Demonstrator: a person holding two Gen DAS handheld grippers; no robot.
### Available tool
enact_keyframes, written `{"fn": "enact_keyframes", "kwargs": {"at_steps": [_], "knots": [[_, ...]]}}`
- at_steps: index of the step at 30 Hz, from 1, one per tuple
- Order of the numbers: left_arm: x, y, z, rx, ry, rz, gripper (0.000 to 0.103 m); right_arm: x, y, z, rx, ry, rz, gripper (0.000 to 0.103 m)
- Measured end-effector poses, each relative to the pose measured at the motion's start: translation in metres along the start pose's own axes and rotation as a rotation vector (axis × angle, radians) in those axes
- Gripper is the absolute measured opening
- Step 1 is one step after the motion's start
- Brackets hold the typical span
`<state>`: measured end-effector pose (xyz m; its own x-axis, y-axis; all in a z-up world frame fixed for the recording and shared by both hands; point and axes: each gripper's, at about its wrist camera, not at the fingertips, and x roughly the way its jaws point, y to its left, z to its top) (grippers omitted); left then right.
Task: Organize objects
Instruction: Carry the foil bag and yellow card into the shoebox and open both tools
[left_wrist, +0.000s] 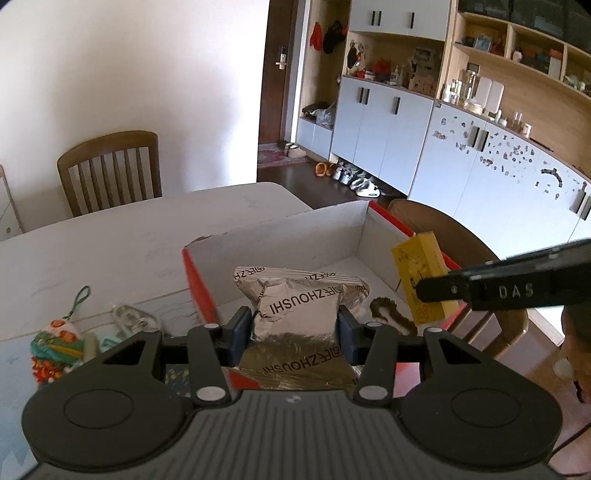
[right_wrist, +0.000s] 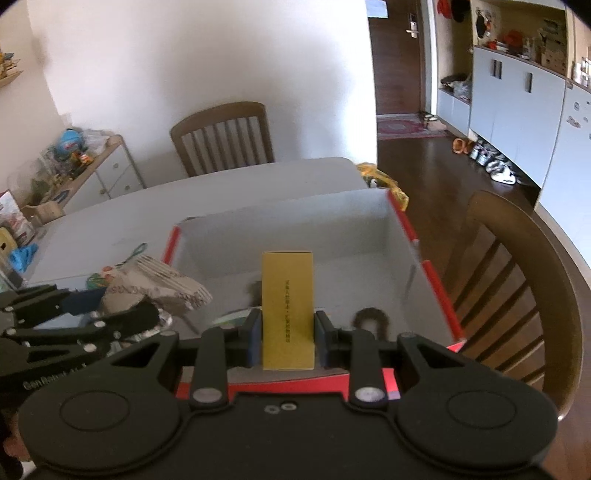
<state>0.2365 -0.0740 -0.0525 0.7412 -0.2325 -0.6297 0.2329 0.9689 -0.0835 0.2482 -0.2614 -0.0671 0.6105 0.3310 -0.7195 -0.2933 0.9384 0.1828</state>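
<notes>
Box (left_wrist: 280, 236): grey inside with red outer walls, open at the top, sitting on the pale table (left_wrist: 110, 236) at its right end; it is looking like the place where the loose things are being gathered.

Left wrist view, left claw (left_wrist: 295, 328): its jaws are partly open and pressing on both sides of one silver foil packet (left_wrist: 295, 306), which is hanging above the box's near wall.

Left wrist view, key relation: the packet is sitting just over the box floor, so the drop point is lying straight ahead and below; the packet's long axis is running away from the claw.

Left wrist view, leftovers: one colourful tasselled charm (left_wrist: 59, 347) and one clear plastic item (left_wrist: 129, 317) are lying on the table left of the box, outside it.

Left wrist view, box contents: one dark curled thing (left_wrist: 388, 314) is lying on the floor.

Right wrist view, right claw (right_wrist: 288, 332): its jaws are narrowly open and gripping one yellow carton (right_wrist: 287, 310), upright, long axis pointing away.

Right wrist view, key relation: the carton is hovering over the box's near middle; both claws seem about equally close to letting go.

Right wrist view, chairs: two wooden ones, one behind the table, one at the right.
</notes>
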Motion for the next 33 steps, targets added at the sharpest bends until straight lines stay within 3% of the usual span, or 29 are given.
{"fn": "enact_keyframes", "kwargs": {"at_steps": [9, 21, 33], "knots": [[0.056, -0.016, 0.025, 0.032, 0.042, 0.036, 0.048, 0.033, -0.028, 0.006, -0.001, 0.049, -0.015, 0.027], [0.122, -0.015, 0.036, 0.036, 0.181, 0.065, 0.048, 0.080, -0.038, 0.007, -0.035, 0.149, -0.018, 0.027], [0.146, -0.014, 0.032, 0.050, 0.284, 0.071, 0.049, 0.103, -0.038, -0.001, -0.105, 0.221, -0.049, 0.028]]}}
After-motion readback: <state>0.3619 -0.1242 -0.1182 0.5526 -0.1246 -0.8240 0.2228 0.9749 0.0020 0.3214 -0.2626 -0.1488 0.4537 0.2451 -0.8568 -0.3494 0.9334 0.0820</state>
